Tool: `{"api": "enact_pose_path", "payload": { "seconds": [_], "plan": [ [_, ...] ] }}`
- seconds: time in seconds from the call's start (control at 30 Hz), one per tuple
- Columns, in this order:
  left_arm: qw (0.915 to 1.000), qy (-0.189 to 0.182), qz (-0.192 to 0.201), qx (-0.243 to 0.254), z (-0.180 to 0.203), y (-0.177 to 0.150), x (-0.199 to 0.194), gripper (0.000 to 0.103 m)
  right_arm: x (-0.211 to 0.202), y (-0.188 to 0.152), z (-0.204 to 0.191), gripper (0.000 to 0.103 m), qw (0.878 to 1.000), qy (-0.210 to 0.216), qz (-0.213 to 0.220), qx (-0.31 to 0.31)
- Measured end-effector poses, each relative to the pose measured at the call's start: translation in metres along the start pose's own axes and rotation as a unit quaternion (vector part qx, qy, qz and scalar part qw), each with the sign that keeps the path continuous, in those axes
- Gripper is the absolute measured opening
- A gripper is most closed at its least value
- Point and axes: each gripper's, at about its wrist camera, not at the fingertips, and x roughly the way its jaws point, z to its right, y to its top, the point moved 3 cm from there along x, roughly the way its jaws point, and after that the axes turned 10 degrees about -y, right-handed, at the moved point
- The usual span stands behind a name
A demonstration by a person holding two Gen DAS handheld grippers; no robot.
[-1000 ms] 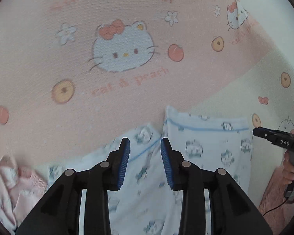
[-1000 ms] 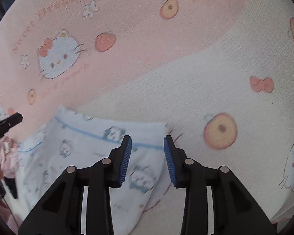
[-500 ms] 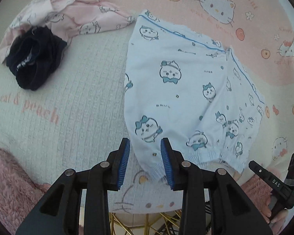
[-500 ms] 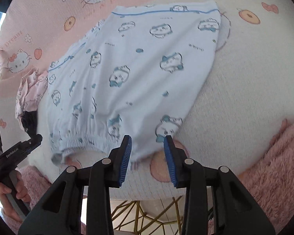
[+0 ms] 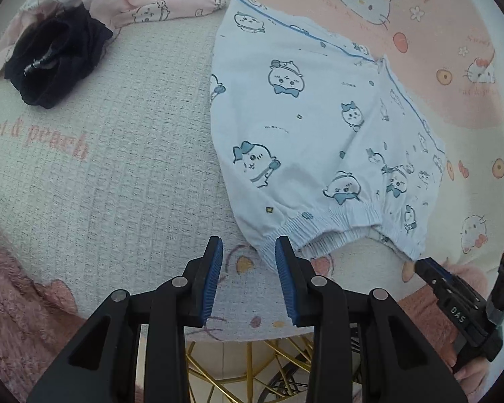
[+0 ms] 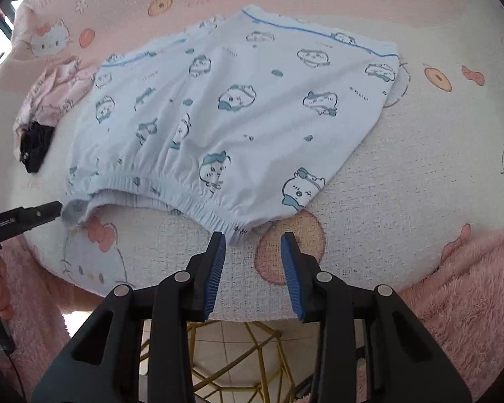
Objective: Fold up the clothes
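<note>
**Both grippers spread at the waistband of the blue shorts**

Left black two-finger gripper [image 5: 248, 255] hangs with its blue-padded jaws spread and nothing between them, just off the near left corner of the pale blue cartoon-print cotton shorts [image 5: 312, 127]. We see the right black two-finger gripper [image 6: 253, 250] in the same state, jaws apart and empty, its left pad close beside the other corner of the gathered elastic waistband [image 6: 171, 198]. In the left view the right tool's dark body also shows at the lower right edge.

Below both tools we make out a gold wire frame [image 6: 238, 346] under the edge of the cream and pink cat-print woven cover [image 5: 117, 154], with fluffy pink fabric [image 6: 470, 288] at the near sides.

Shorts lie spread flat on the cover, waistband nearest us, blue-piped leg hems [image 6: 319, 33] farthest away. Beyond them to the left, we find a crumpled black garment [image 5: 53, 63] touching a rumpled pink printed garment [image 5: 158, 3].
</note>
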Motion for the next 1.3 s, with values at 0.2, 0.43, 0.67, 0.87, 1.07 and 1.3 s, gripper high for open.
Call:
{"api": "enact_pose_path", "payload": {
  "seconds": [0.2, 0.43, 0.67, 0.87, 1.07, 1.3],
  "plan": [
    [0.9984, 0.032, 0.023, 0.039, 0.011, -0.01, 0.014, 0.034, 0.003, -0.006, -0.013, 0.035, 1.0, -0.007, 0.011, -0.01],
    [0.9971, 0.045, 0.062, 0.001, -0.001, -0.006, 0.027, 0.024, 0.026, 0.001, 0.013, 0.019, 0.996, 0.025, 0.003, 0.089],
    [0.9713, 0.179, 0.081, 0.135, 0.022, 0.0, 0.028, 0.024, 0.023, 0.002, 0.048, 0.018, 0.989, 0.019, -0.001, 0.145],
    [0.9962, 0.051, 0.07, 0.012, -0.009, -0.002, 0.027, 0.025, 0.006, -0.009, 0.033, 0.022, 0.993, 0.056, 0.003, 0.1],
    [0.9967, 0.014, 0.075, -0.029, -0.023, 0.004, 0.032, 0.025, 0.024, 0.003, 0.0, 0.032, 1.0, 0.008, 0.018, 0.012],
    [0.9934, 0.06, 0.073, 0.065, -0.003, -0.004, 0.033, 0.008, 0.034, 0.003, 0.004, 0.009, 0.997, 0.067, 0.014, 0.032]
  ]
}}
